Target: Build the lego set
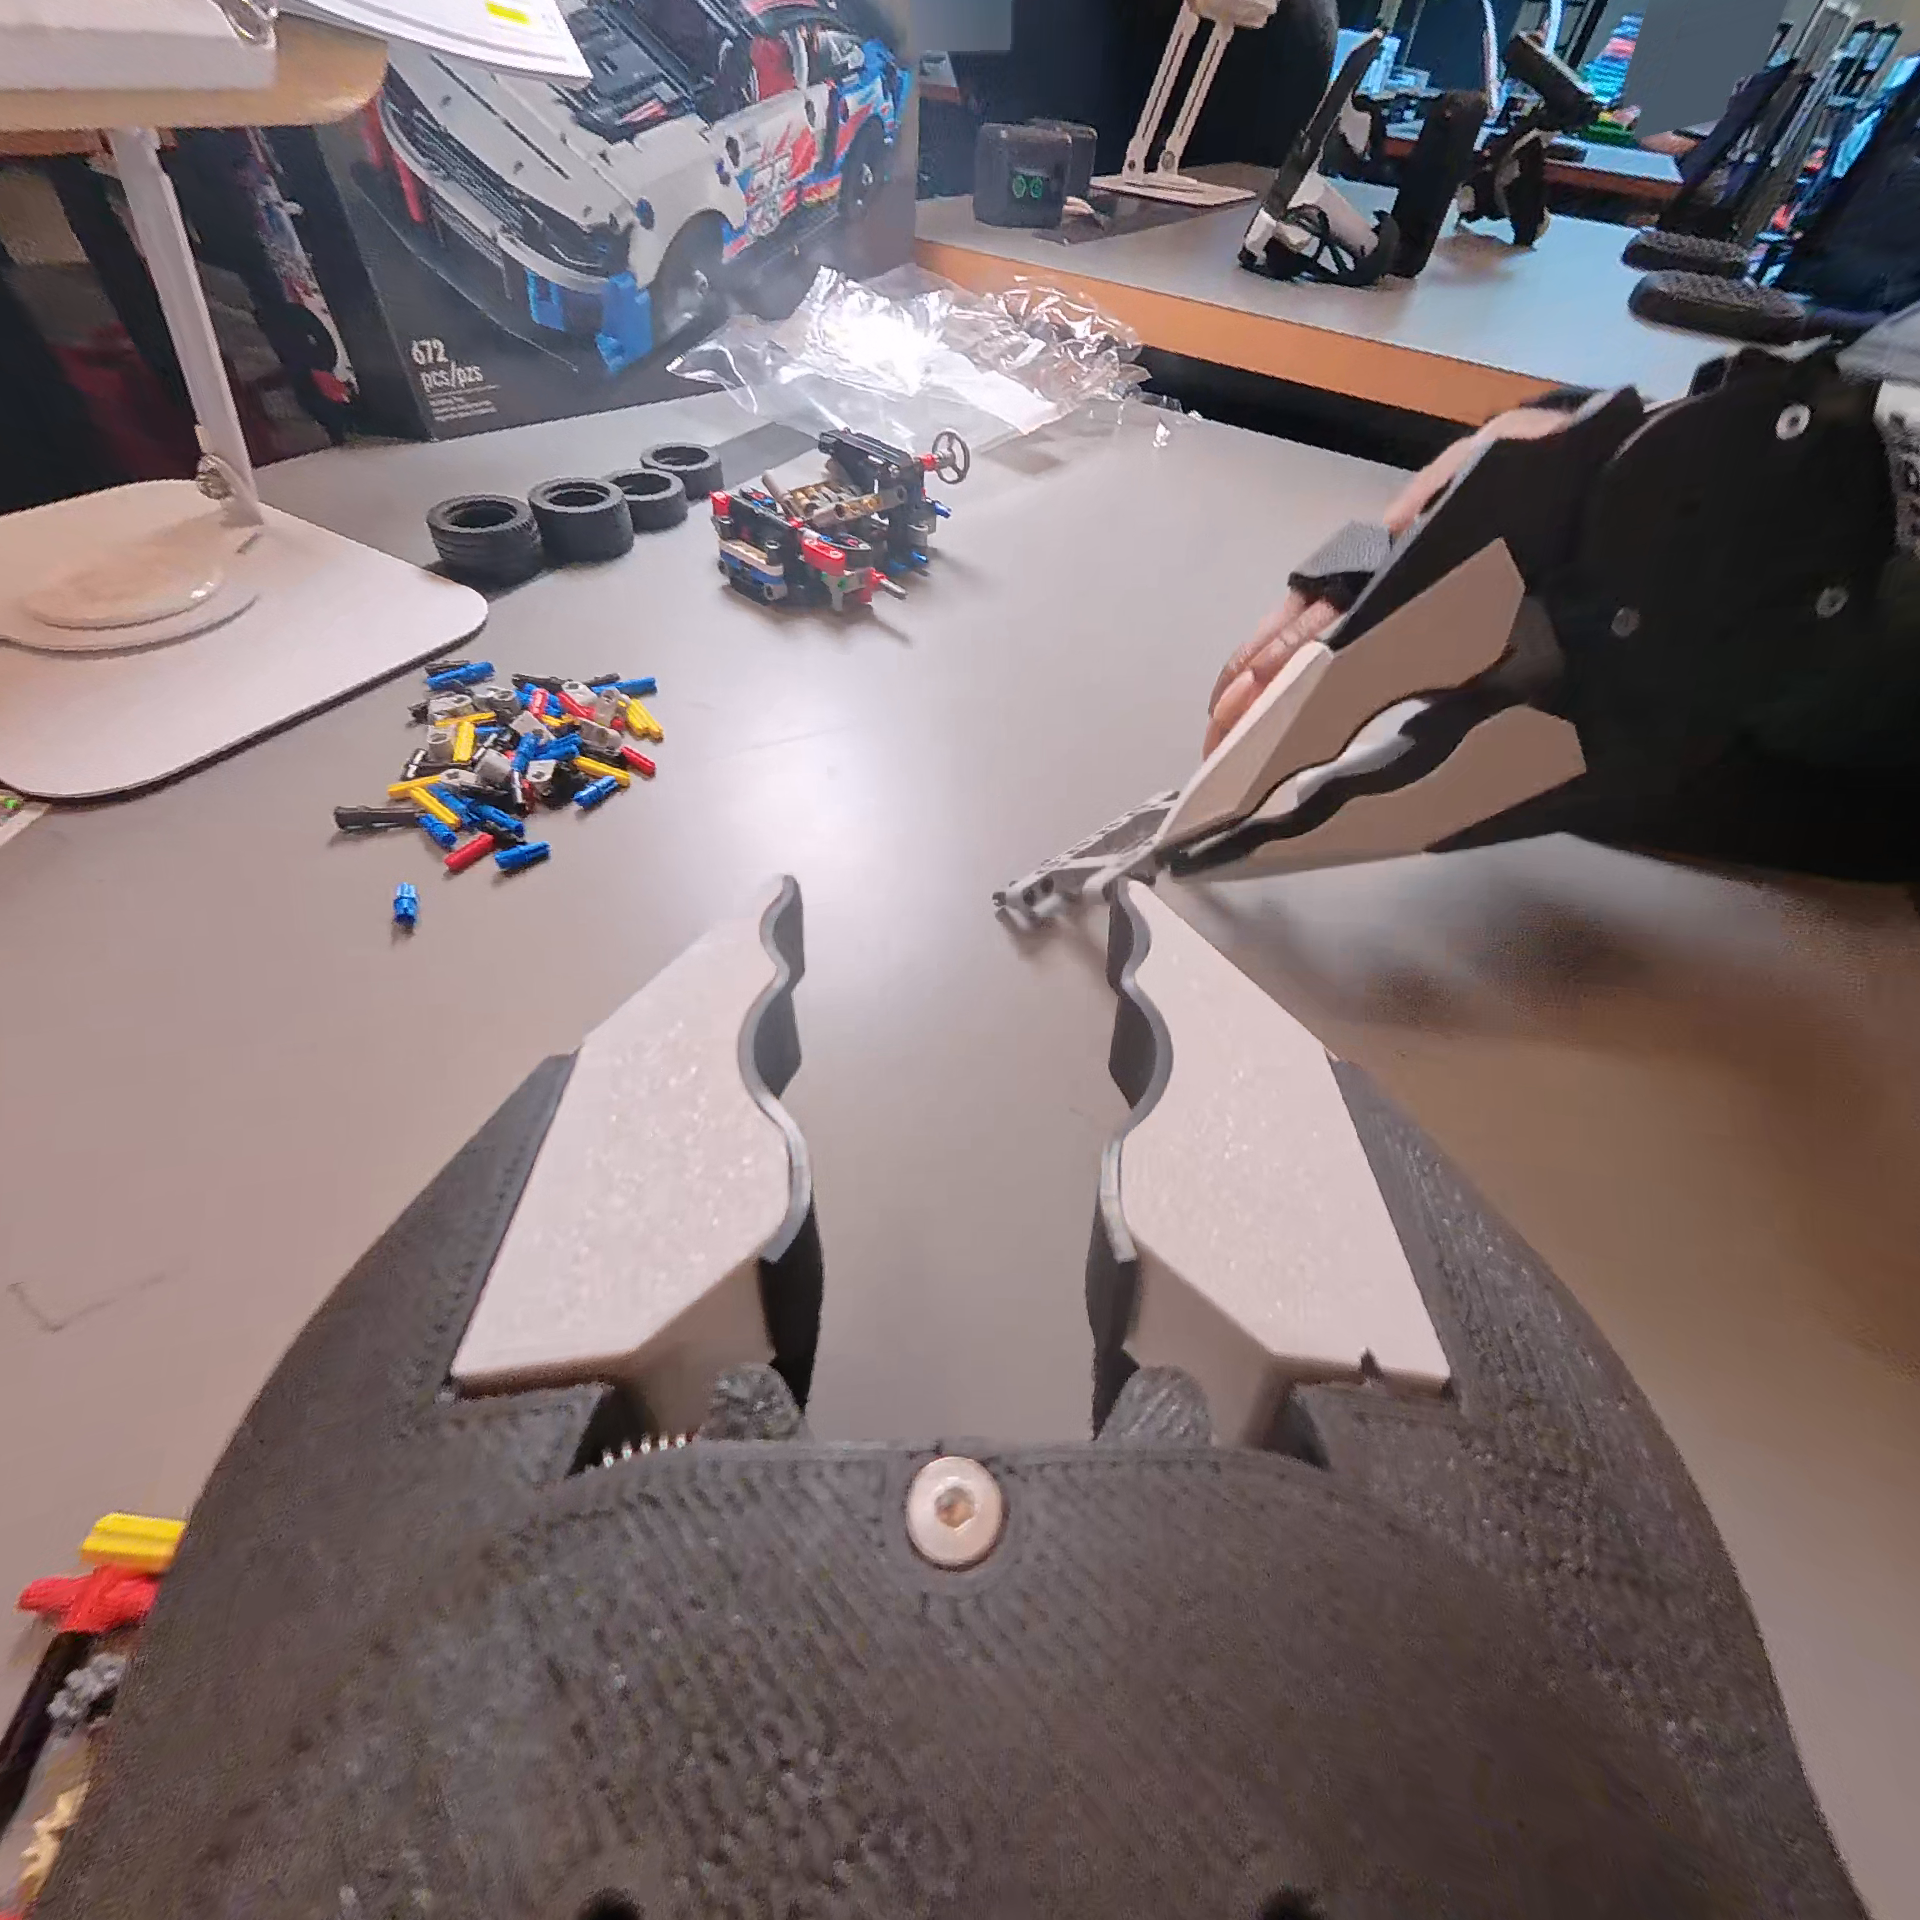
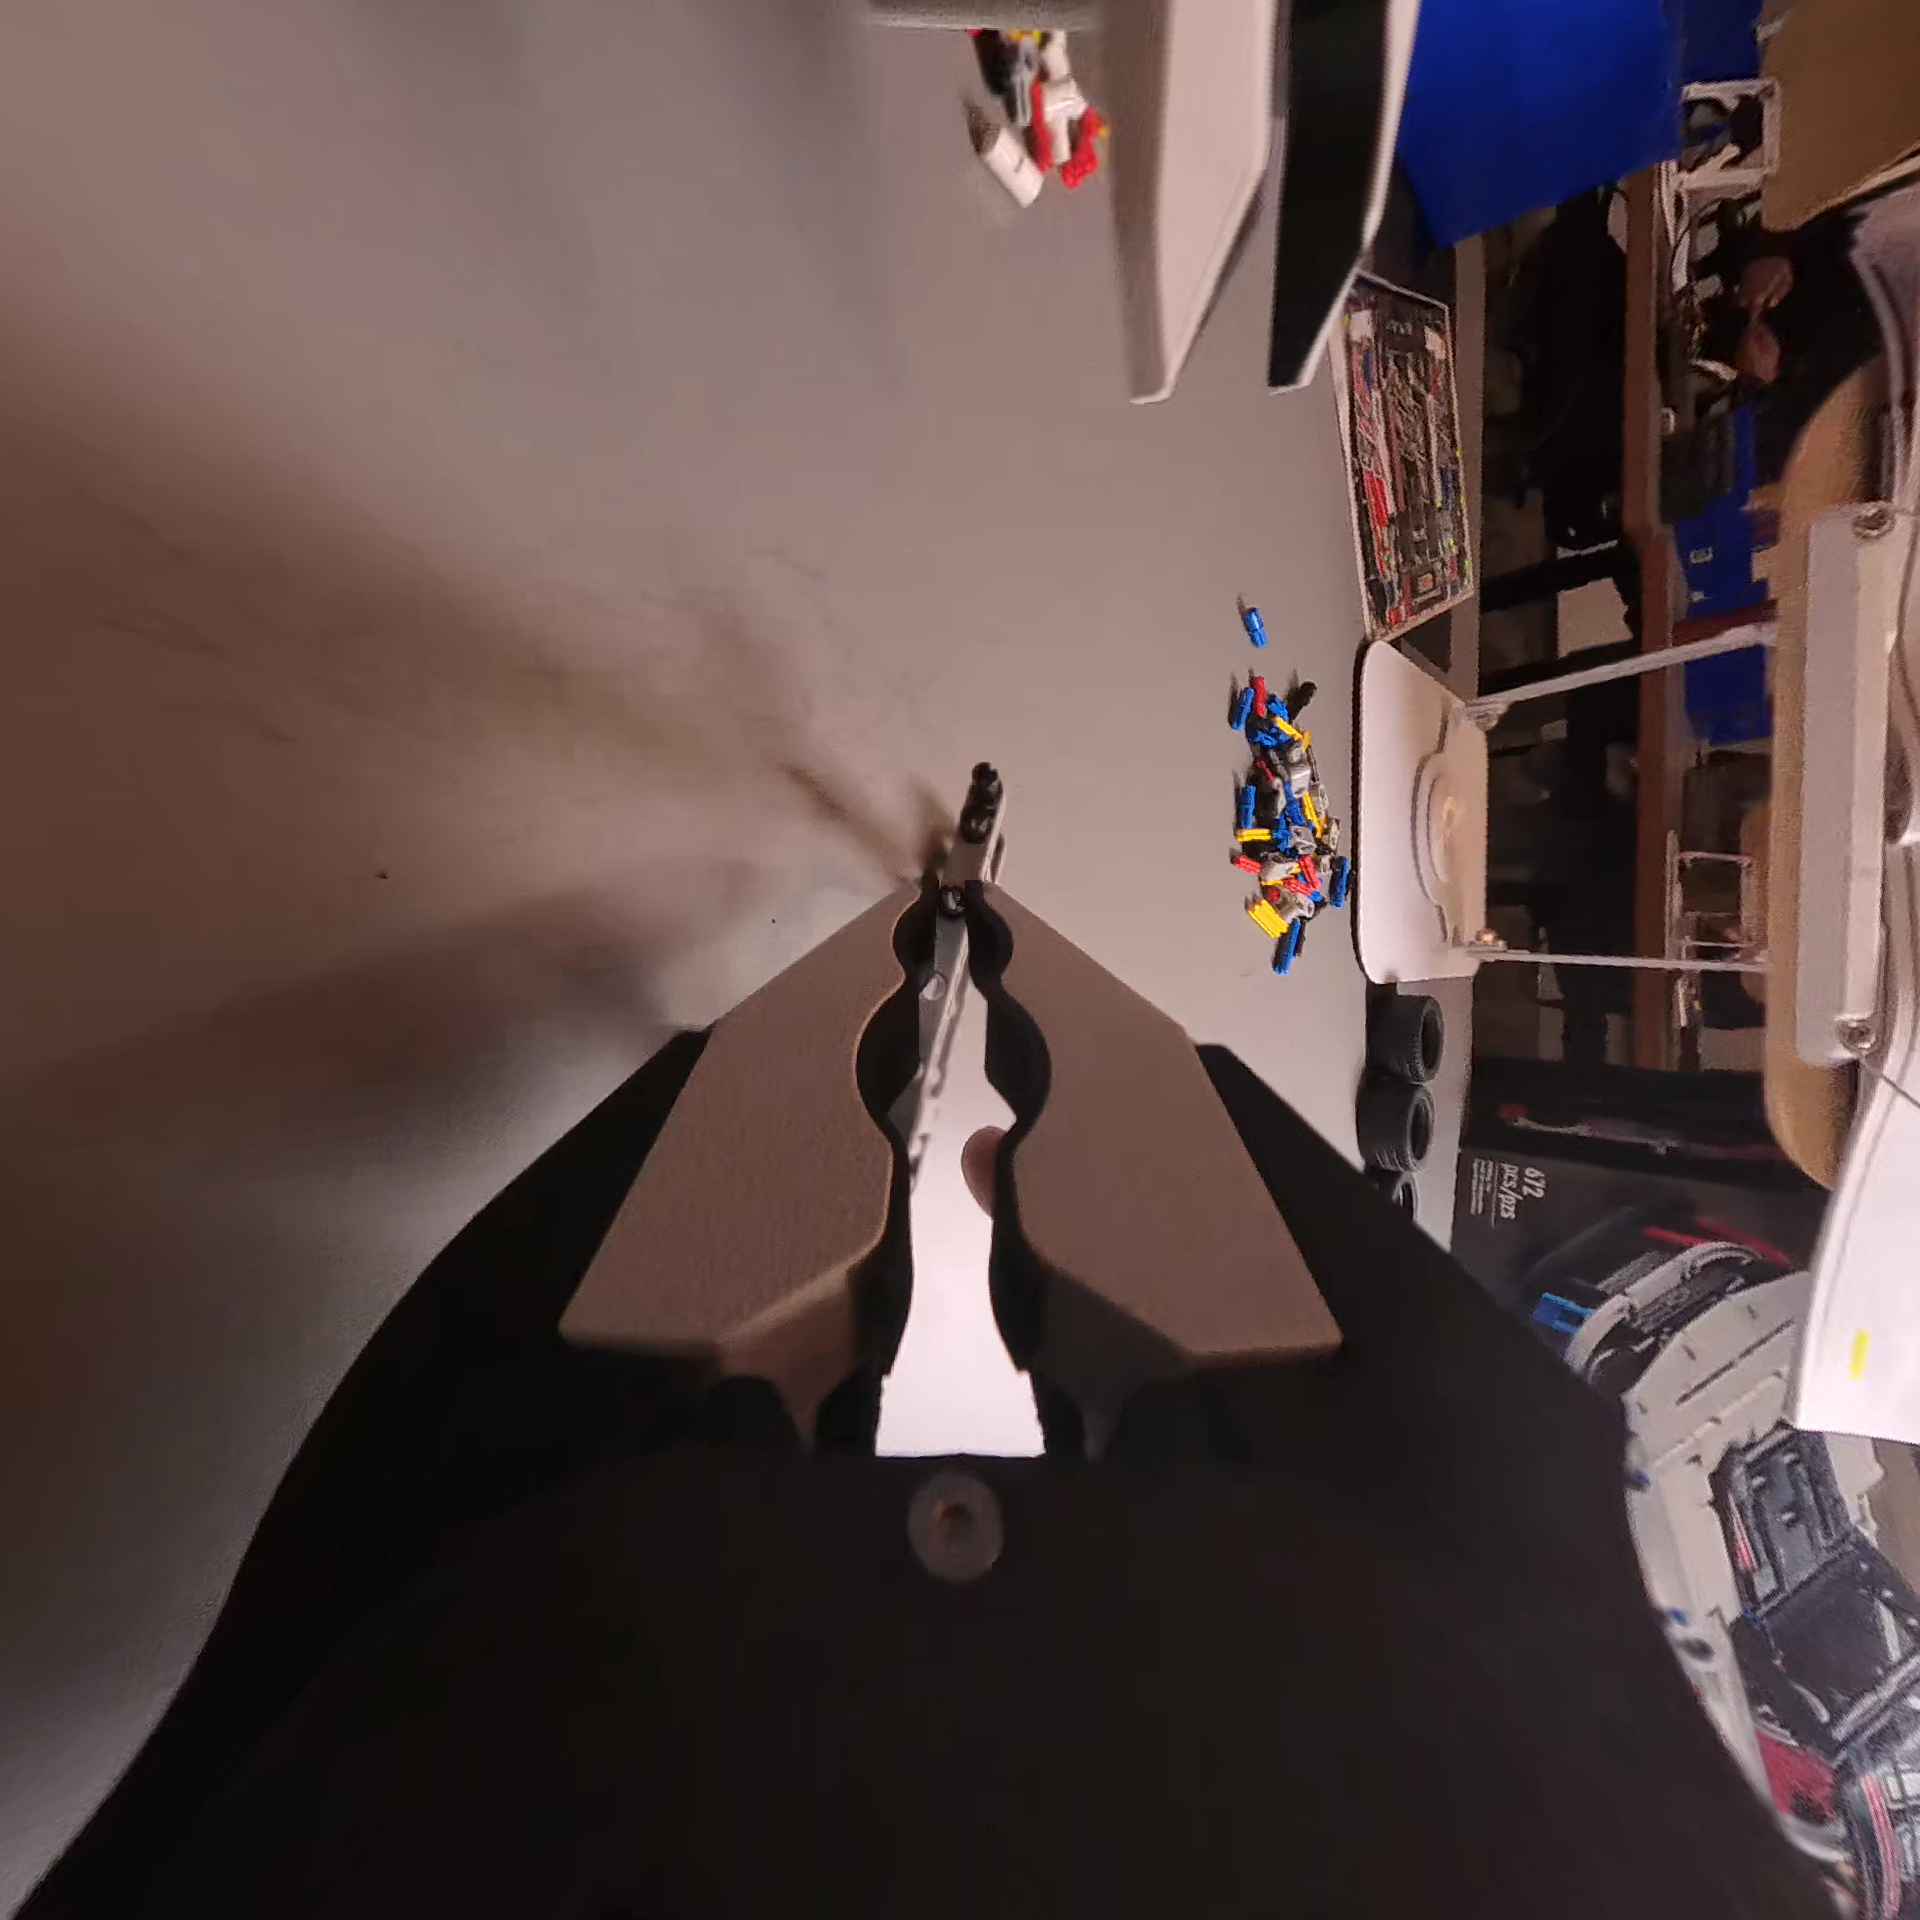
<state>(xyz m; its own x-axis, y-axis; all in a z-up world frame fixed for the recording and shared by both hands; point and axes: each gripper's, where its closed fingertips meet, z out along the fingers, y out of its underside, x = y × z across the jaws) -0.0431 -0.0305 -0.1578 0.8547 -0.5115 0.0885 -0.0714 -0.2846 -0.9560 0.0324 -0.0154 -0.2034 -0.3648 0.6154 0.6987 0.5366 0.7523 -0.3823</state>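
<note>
My right gripper is shut on a grey lego beam with black pins at its far end. The view is rolled on its side. In the left wrist view the right gripper comes in from the right and holds the grey beam low over the table. My left gripper is open and empty, and its right fingertip is just below the beam. A part-built lego chassis stands farther back. A pile of small coloured pins lies to the left; it also shows in the right wrist view.
Several black tyres sit in a row behind the pile. A white lamp base is at the left, the set's box behind it, clear plastic bags at the back. More loose pieces lie at the near left. Across from one pair of fingers to the other is roughly 10 cm. About 35 cm separates my left fingertips from the white lamp base. My right wrist view looks at it from another angle.
</note>
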